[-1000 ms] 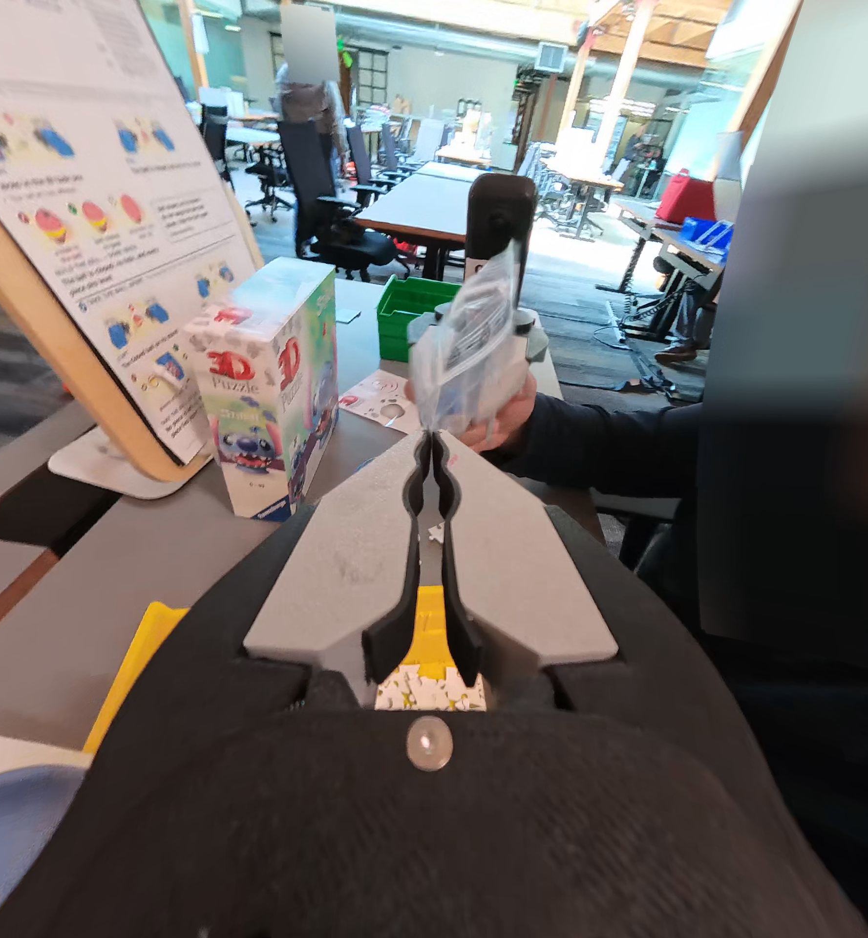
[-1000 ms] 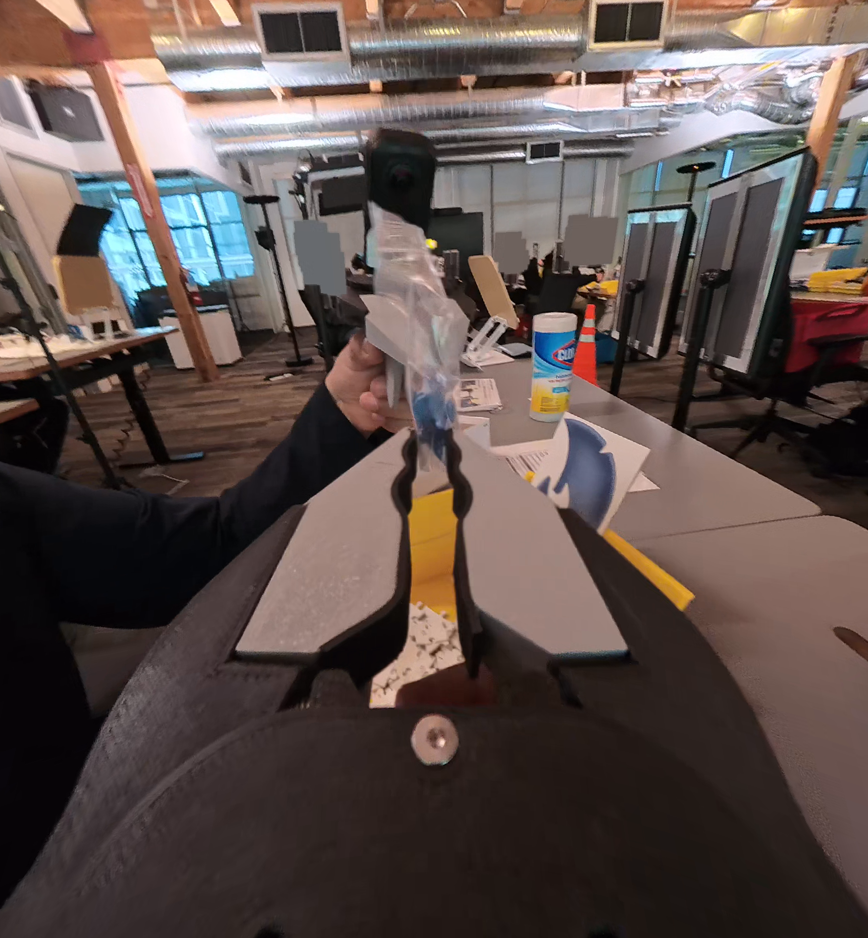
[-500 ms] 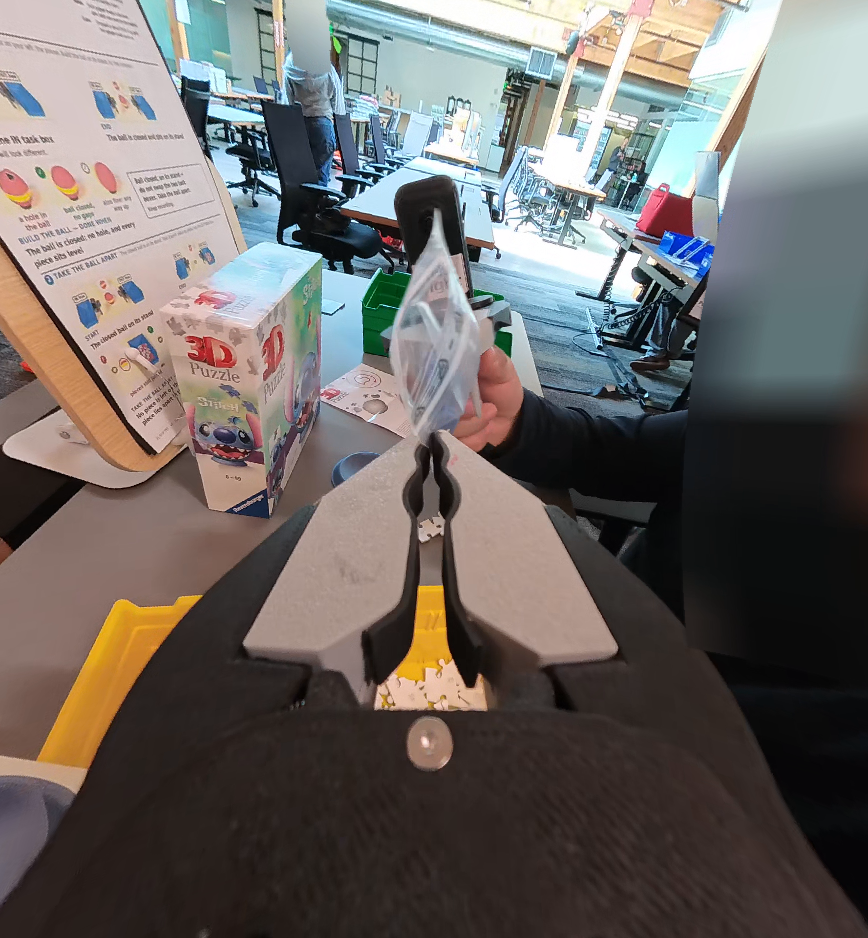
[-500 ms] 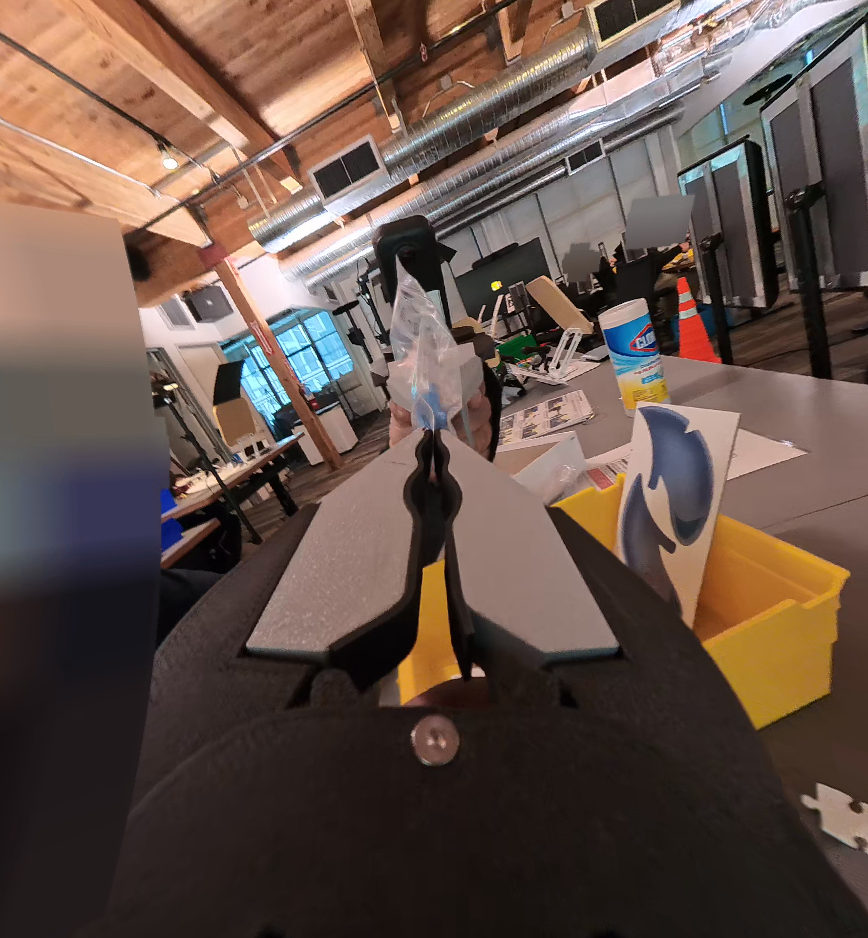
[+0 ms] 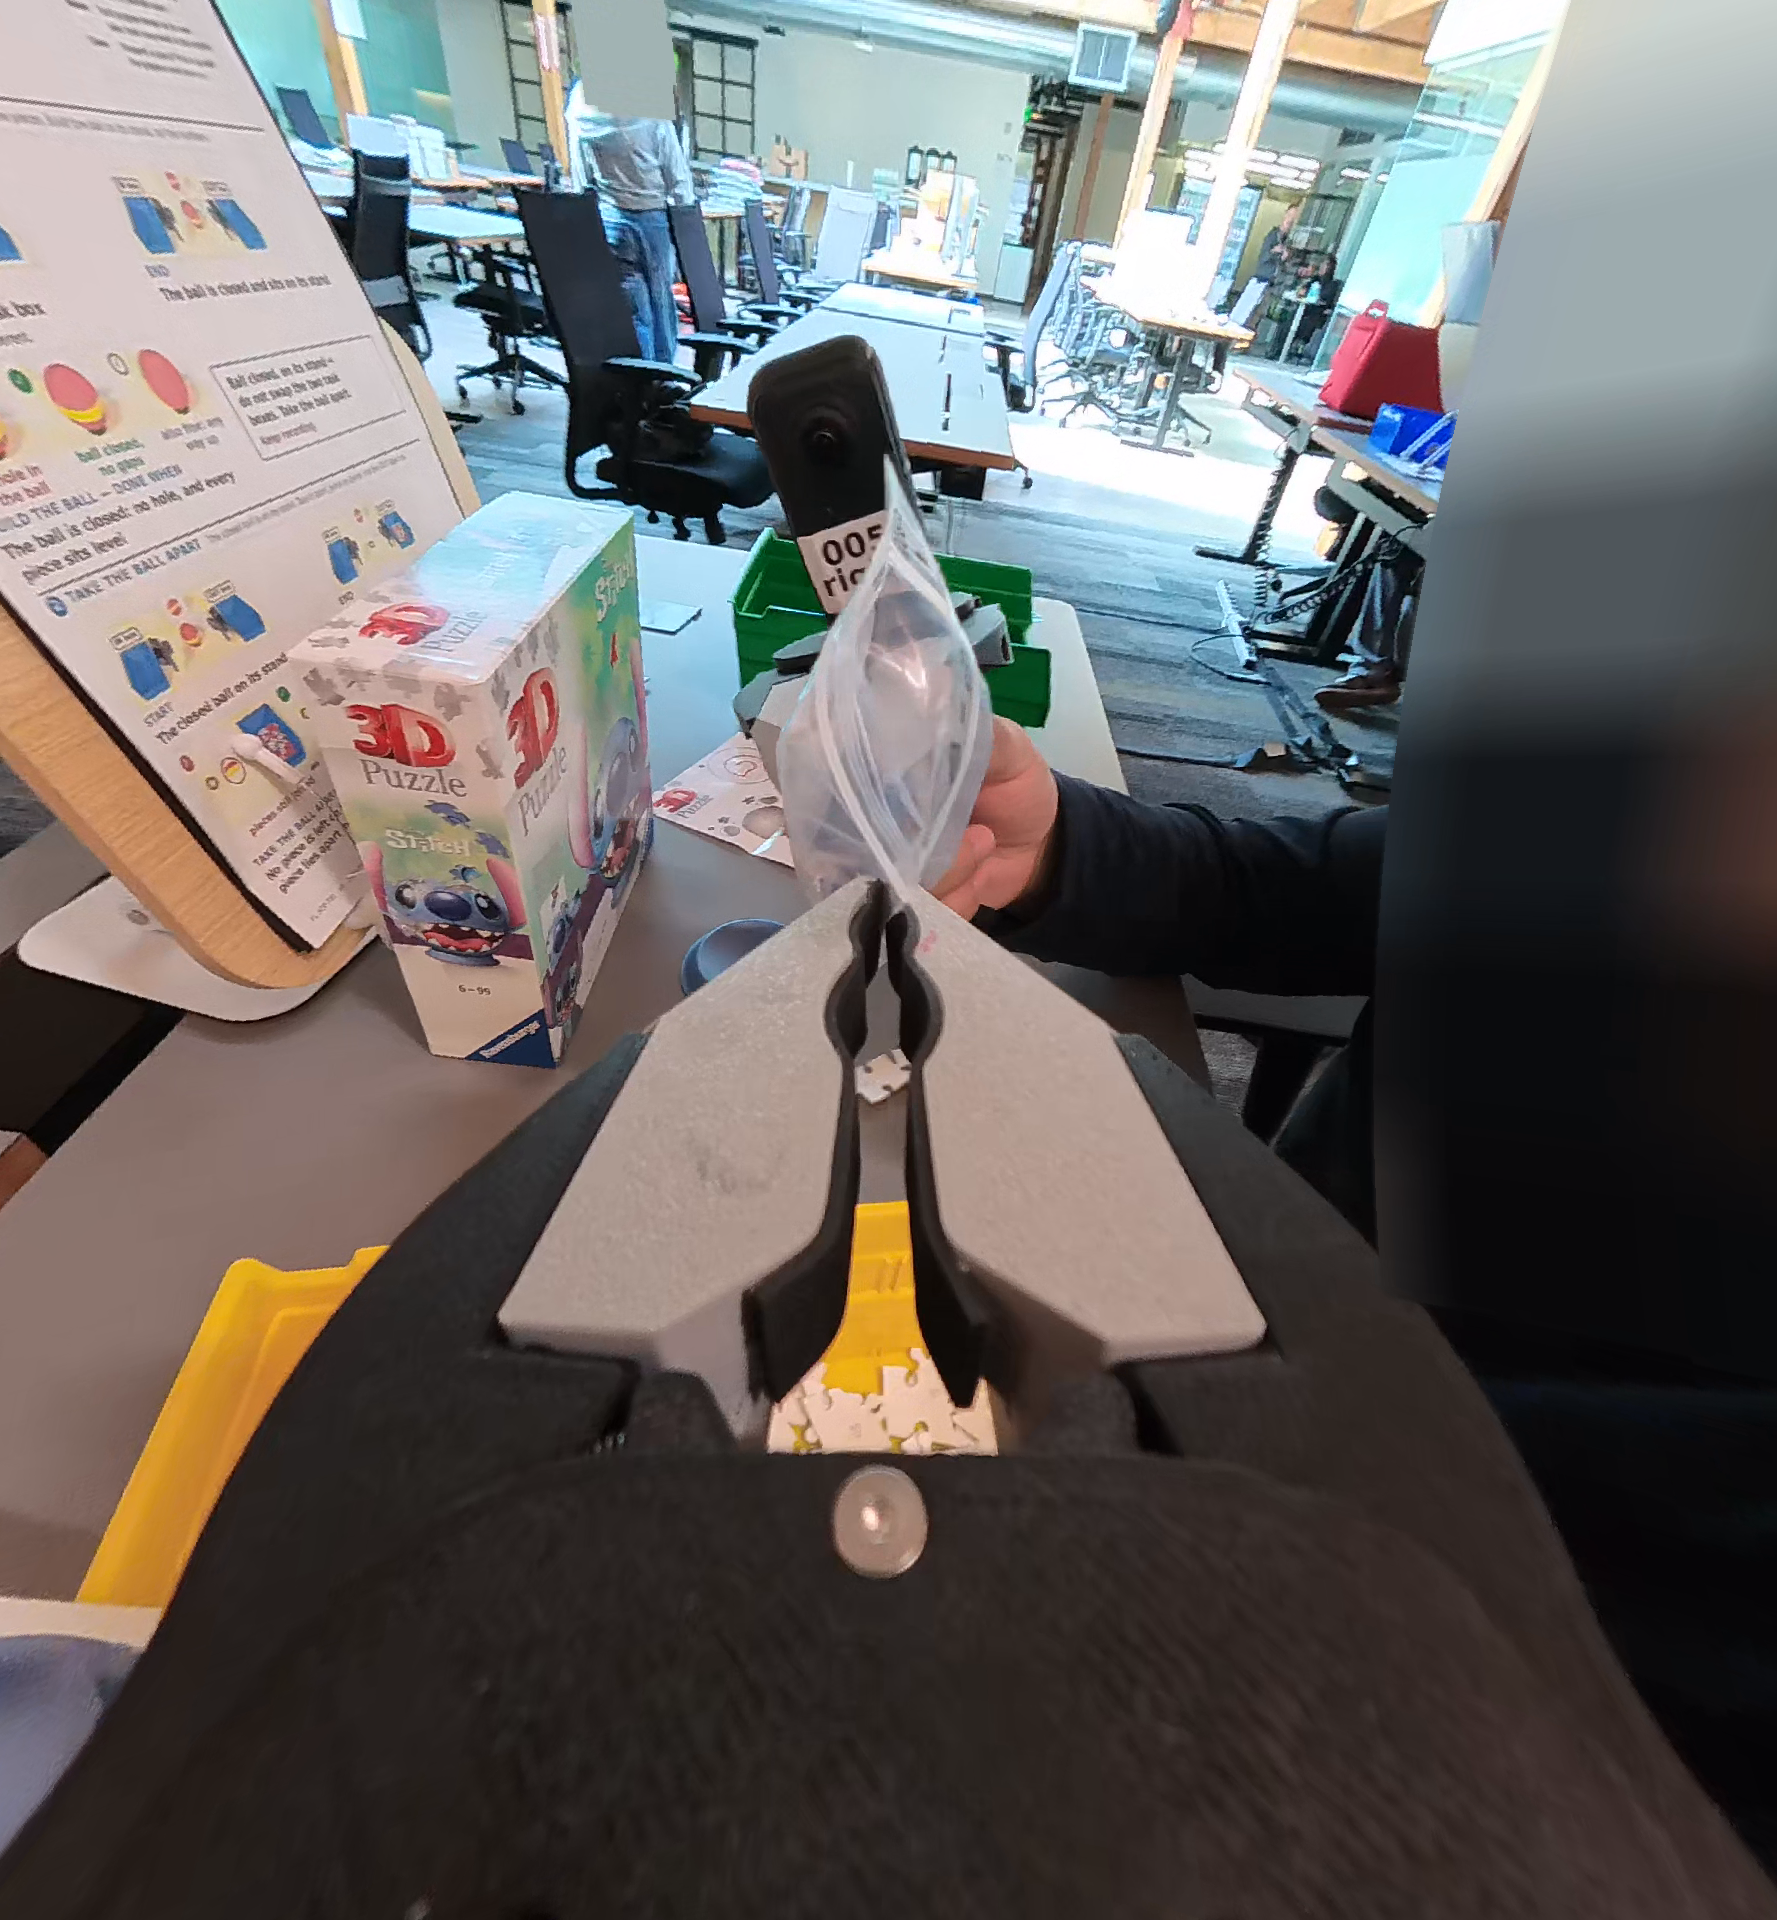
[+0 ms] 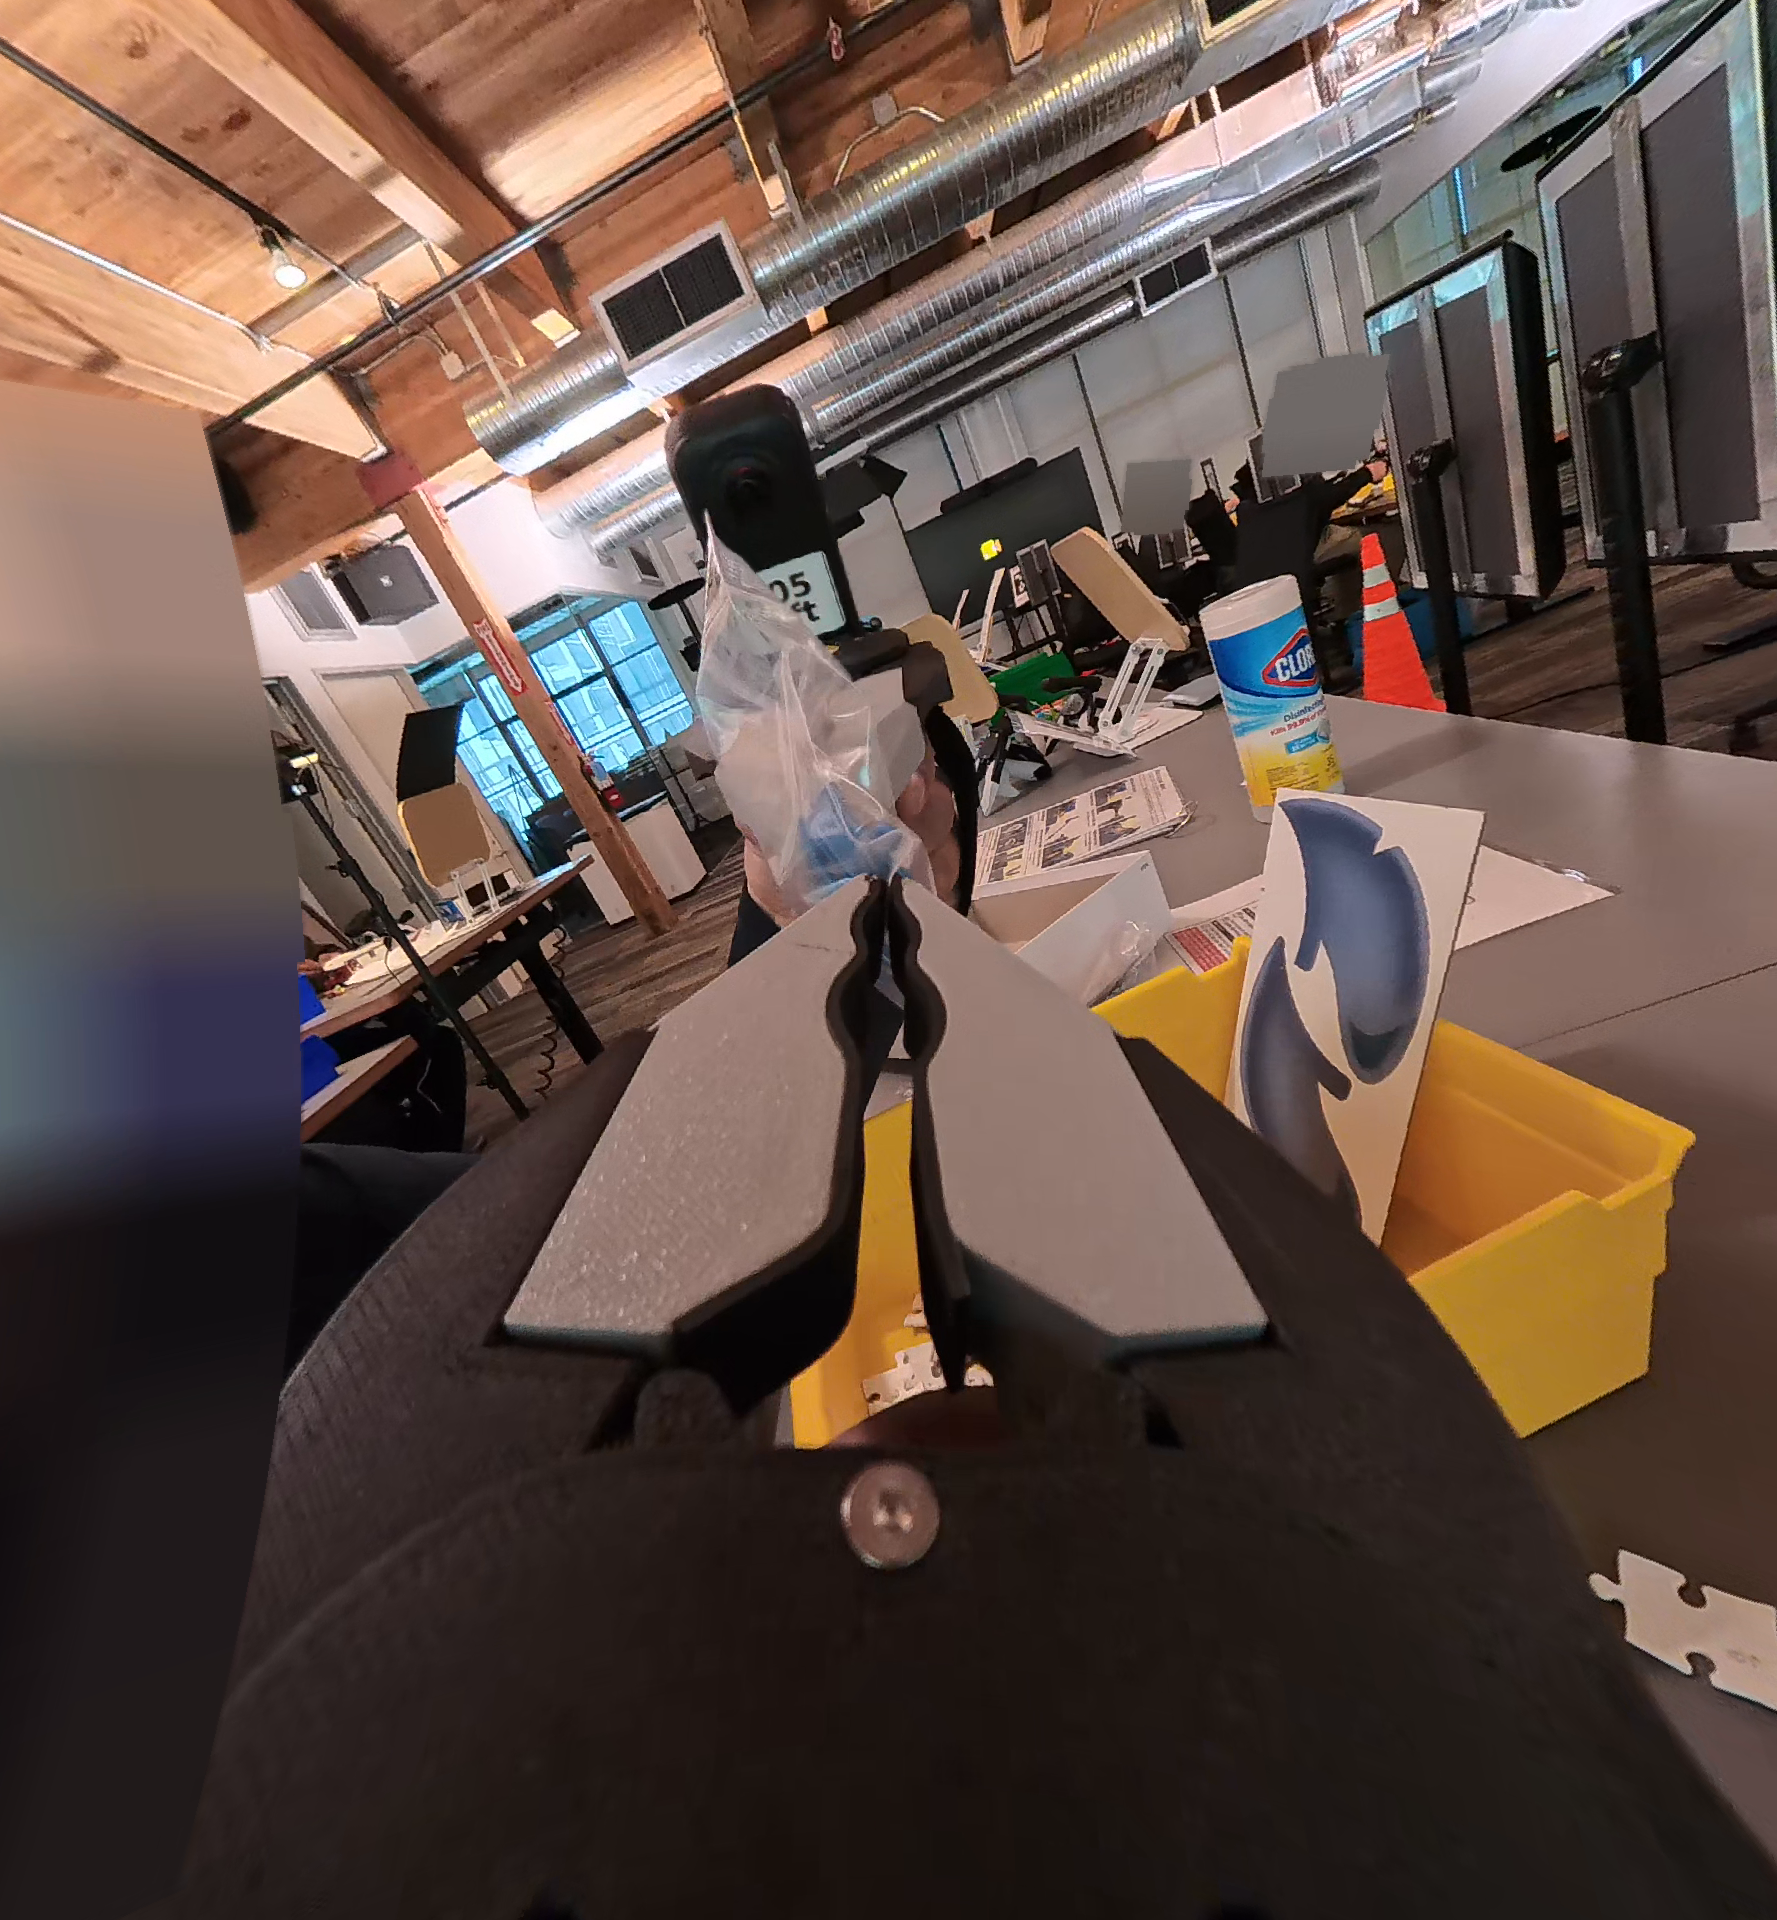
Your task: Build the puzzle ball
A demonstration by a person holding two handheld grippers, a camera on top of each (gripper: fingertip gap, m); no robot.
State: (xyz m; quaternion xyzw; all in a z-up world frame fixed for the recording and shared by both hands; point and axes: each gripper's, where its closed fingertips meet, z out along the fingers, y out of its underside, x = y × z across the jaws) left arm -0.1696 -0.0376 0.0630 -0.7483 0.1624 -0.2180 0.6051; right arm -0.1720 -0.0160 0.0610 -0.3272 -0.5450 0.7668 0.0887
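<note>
A clear, crinkled plastic zip bag [image 5: 879, 727] hangs in the air between the two tools, each pinching one of its edges. The left tool [image 5: 885, 906] has its grey, rough-surfaced fingers [image 5: 759, 1122] with black wavy-edged pads pressed together at the tips on the bag's lower edge. From the other side, the right tool [image 6: 886, 896] is likewise clamped tip to tip on the same bag [image 6: 801, 748], where some blue contents show through the film near the bottom. The bag is limp and glossy, with a ridged zip strip along one edge.

Below the tools stands a bright yellow, smooth, rectangular plastic bin [image 6: 1549, 1226] on the grey matte counter [image 6: 1694, 831]. White, flat jigsaw-shaped puzzle pieces [image 5: 879, 1403] lie inside it, and a white card printed with curved blue shapes [image 6: 1351, 977] leans upright against its wall. One more white interlocking puzzle piece [image 6: 1710, 1642] lies loose on the counter near the bin.

On the counter, in the left wrist view, a tall glossy cardboard puzzle box with a blue cartoon figure [image 5: 494, 769] stands upright beside a slanted wooden-edged instruction board [image 5: 136, 416]. A green plastic tray [image 5: 1009, 644] sits farther back. A white cylindrical wipes canister with a blue and yellow label [image 6: 1273, 696] stands well apart from the bin.
</note>
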